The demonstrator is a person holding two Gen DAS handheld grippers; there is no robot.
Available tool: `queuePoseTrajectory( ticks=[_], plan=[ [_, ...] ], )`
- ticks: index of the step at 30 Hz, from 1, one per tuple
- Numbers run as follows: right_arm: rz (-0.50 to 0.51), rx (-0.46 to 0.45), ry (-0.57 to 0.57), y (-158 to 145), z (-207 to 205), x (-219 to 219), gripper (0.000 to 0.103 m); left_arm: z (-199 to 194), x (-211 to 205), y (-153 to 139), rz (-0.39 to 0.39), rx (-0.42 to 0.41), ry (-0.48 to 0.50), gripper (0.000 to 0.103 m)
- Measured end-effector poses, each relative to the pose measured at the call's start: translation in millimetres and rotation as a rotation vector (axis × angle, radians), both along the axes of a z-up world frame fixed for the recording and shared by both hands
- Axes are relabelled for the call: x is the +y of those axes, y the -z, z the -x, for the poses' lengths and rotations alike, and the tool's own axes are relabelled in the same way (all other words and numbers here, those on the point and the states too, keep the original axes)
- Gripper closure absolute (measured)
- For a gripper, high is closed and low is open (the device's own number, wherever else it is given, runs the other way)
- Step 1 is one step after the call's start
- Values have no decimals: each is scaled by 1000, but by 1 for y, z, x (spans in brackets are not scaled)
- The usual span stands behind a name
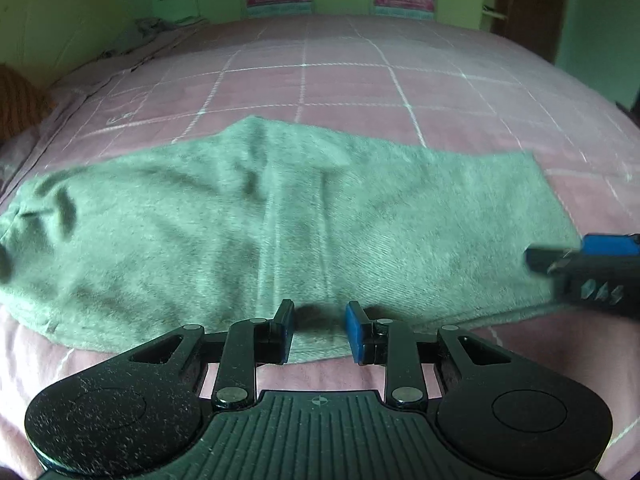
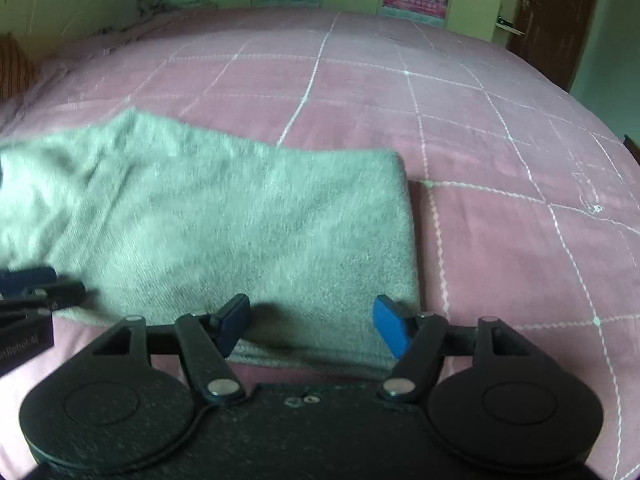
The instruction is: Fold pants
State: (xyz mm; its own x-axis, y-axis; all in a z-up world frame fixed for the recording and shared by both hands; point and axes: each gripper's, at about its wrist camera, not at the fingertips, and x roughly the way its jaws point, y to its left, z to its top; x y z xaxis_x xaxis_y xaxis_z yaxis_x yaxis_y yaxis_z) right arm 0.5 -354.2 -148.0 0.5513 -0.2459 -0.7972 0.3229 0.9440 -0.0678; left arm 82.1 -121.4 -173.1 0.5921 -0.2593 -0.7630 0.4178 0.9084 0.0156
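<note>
1. The pants (image 1: 280, 220) lie flat on the pink bedspread (image 1: 400, 88), spanning 9 to 3 o'clock.
2. The left gripper (image 1: 320, 330) is narrow and empty; the right gripper (image 2: 312, 326) is wide and empty.
3. Risk: pinching only 1 layer at the near hem would skew the fold.

Pants (image 1: 280, 216): soft matt cloth, grey-green, fine diagonal twill, faintly fuzzy. Bedspread (image 1: 360, 88): matt pink cloth, stitched pale grid lines. Left gripper (image 1: 320, 330): black plastic, dusty matt, ribbed base; glossy metal pivot pins; smooth blue pads (image 1: 355, 332). Door (image 2: 556, 20), upper right: dark wood.
</note>
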Motion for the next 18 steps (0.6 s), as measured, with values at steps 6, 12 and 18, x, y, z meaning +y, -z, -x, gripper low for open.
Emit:
queuePoseTrajectory(
  ticks=[6, 12, 18],
  plan=[
    [-29, 4, 12, 5, -9, 2, 24, -8, 15, 8, 20, 22, -51, 43],
    [-22, -53, -7, -4, -12, 23, 28, -14, 38, -2, 48, 32, -112, 43],
    [-22, -56, -83, 3, -34, 55, 26, -28, 79, -5, 81, 64, -219, 43]
  ],
)
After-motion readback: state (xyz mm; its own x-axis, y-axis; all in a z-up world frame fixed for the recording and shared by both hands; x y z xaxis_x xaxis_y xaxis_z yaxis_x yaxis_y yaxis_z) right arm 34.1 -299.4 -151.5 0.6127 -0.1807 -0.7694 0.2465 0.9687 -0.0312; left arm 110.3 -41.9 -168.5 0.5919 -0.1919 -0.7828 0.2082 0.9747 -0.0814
